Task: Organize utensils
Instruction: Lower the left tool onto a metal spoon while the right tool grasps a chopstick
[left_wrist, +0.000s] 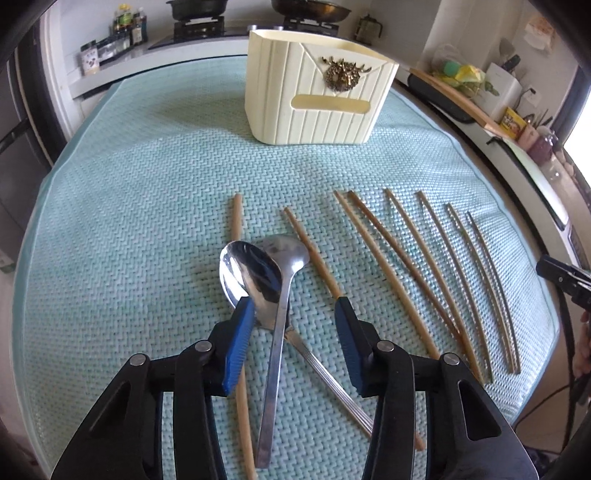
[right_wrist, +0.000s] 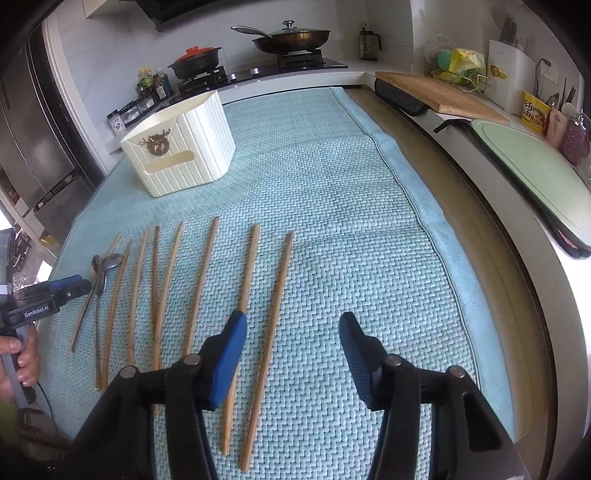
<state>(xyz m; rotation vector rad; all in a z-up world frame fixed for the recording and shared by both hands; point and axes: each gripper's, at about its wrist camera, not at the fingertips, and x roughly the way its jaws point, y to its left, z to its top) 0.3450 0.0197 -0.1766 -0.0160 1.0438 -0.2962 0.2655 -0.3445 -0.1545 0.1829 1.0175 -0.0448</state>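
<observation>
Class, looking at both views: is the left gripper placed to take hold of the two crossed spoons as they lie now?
Probably yes. The left gripper hangs open straight over the crossed spoons, their handles between its fingers and nothing above them. One chopstick lies under them and might get caught too.

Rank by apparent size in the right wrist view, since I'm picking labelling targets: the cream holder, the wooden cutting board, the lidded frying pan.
1. cream holder
2. wooden cutting board
3. lidded frying pan
The holder sits nearer the camera, so true sizes stay unsure.

A lidded pan (right_wrist: 291, 38) and a red-lidded pot (right_wrist: 195, 61) sit on the stove (right_wrist: 258, 74); right of it, a wooden board (right_wrist: 439, 94) — beside what may be a green mat (right_wrist: 532, 173).
</observation>
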